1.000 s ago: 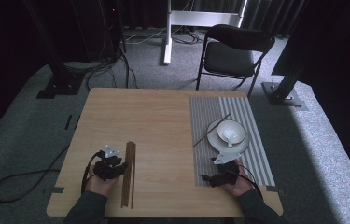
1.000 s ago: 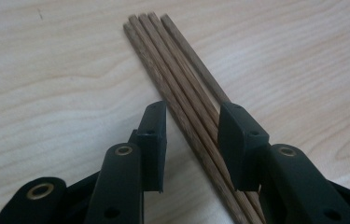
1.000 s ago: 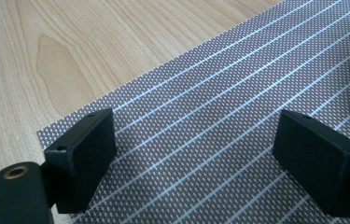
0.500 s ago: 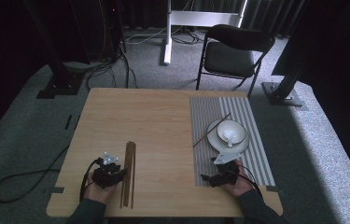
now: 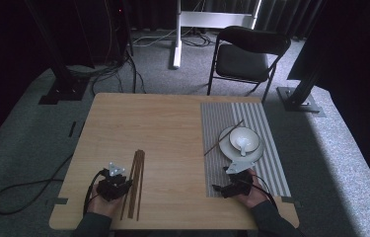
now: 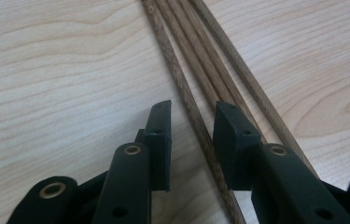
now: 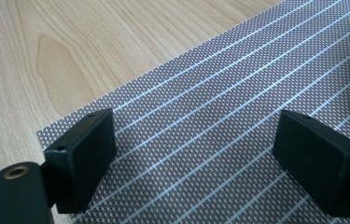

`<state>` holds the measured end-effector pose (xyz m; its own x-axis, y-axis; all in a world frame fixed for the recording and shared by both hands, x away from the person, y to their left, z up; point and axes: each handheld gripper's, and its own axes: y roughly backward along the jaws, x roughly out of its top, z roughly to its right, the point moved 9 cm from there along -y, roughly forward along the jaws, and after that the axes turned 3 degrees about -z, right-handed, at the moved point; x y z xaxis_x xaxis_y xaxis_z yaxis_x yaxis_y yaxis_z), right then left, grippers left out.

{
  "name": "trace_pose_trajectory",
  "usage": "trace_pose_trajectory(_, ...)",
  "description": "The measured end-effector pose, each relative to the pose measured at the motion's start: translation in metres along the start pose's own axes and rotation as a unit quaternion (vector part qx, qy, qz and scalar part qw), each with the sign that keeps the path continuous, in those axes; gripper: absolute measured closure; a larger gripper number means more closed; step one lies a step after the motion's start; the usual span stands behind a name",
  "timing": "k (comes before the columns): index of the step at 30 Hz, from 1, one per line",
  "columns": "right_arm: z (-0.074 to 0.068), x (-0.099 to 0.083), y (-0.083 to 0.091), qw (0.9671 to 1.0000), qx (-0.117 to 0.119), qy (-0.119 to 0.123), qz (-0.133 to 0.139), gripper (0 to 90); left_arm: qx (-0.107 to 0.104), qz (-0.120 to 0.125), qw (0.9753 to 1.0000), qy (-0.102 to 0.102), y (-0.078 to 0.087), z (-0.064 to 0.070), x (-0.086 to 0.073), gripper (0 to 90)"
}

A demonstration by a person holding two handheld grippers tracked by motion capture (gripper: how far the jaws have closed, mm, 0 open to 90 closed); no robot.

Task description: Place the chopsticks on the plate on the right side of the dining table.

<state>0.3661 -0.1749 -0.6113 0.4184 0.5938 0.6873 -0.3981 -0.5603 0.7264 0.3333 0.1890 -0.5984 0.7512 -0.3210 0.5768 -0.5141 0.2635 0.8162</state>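
Several brown wooden chopsticks (image 5: 137, 177) (image 6: 182, 79) lie side by side near the table's front left. My left gripper (image 5: 125, 184) (image 6: 191, 119) sits low on the wood beside them, open by a narrow gap. The leftmost stick runs between its jaws, apart from both pads. My right gripper (image 5: 217, 188) (image 7: 193, 154) stands wide open over the near left corner of the grey striped placemat (image 5: 266, 163) (image 7: 210, 93), holding nothing. On the mat a white plate (image 5: 227, 148) carries a white bowl (image 5: 251, 134) with a spoon (image 5: 242, 144). One more chopstick (image 5: 222, 138) leans across the plate's left rim.
The wooden table (image 5: 163, 128) has bare room across its middle and back. A black folding chair (image 5: 246, 54) stands behind the far right edge. Cables (image 5: 19, 192) trail on the grey floor at the left, and dark stand bases sit at both back corners.
My left gripper has drawn back toward the table's near edge alongside the chopsticks. The right gripper and the dishes have stayed put.
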Motion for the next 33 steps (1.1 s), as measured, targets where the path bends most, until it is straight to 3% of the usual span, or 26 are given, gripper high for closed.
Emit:
trace_pose_trajectory(12,0.000,0.000,0.000,1.0000,0.000,-0.001,0.000,12.4,0.024,-0.009,0.9997,0.004,0.010,-0.001,-0.014,66.6)
trace_pose_trajectory(33,0.000,0.000,0.000,1.0000,0.000,0.000,0.000,12.4,0.036,-0.010,0.9991,0.020,0.014,-0.006,-0.019,82.5)
